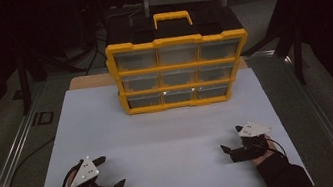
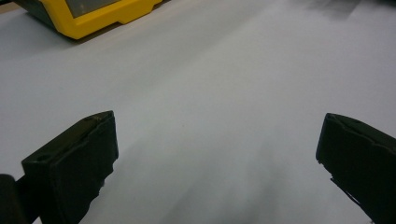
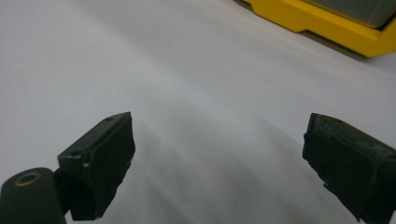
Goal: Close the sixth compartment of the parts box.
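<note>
High view: both grippers, left (image 1: 109,173) and right (image 1: 233,138), gape empty, well short of the drawer cabinet (image 1: 180,68); approach pending.

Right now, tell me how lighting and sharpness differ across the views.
High view: dim, dark surround, small glare on the drawer cabinet, white board lit evenly. Left gripper view: left gripper sharp, cabinet soft. Right gripper view: soft streaky shadows between the right gripper jaws.

The yellow plastic drawer cabinet (image 1: 180,70) has a smooth, slightly glossy frame and clear plastic drawer fronts. The white bench sheet (image 1: 162,144) looks matt and smooth. Both grippers' black jaws look matt, with roughened, chipped pad edges.
</note>
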A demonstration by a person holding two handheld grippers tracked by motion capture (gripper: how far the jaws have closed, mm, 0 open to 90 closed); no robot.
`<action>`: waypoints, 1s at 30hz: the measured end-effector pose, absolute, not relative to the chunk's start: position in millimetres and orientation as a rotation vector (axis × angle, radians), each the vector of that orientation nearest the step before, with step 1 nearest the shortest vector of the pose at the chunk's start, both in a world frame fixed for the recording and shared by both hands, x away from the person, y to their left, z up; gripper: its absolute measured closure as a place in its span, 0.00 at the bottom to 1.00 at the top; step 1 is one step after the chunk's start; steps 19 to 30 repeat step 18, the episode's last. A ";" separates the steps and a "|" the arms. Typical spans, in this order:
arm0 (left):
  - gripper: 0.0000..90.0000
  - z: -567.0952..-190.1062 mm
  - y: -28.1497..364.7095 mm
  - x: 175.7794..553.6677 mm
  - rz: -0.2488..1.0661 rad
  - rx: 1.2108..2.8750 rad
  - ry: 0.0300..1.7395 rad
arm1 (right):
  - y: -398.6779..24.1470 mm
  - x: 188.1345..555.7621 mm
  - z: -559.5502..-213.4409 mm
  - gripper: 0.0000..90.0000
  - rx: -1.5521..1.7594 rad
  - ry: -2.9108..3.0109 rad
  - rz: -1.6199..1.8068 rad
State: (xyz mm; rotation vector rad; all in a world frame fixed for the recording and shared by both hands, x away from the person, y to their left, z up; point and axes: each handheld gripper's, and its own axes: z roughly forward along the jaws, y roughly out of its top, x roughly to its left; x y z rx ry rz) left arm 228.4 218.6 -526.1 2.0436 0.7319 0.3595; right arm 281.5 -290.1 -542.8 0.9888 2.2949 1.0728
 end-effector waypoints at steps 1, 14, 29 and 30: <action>0.00 -526.3 218.5 228.4 0.362 2.045 0.734 | -290.0 281.5 -543.0 0.10 0.988 2.295 1.073; 0.00 -526.7 218.7 228.4 0.358 2.046 0.735 | -288.2 280.9 -542.5 0.10 0.978 2.306 1.079; 0.00 -526.6 218.2 228.5 0.357 2.046 0.734 | -289.1 281.1 -542.3 0.10 0.979 2.304 1.080; 0.00 -526.6 218.2 228.5 0.357 2.046 0.734 | -289.1 281.1 -542.3 0.10 0.979 2.304 1.080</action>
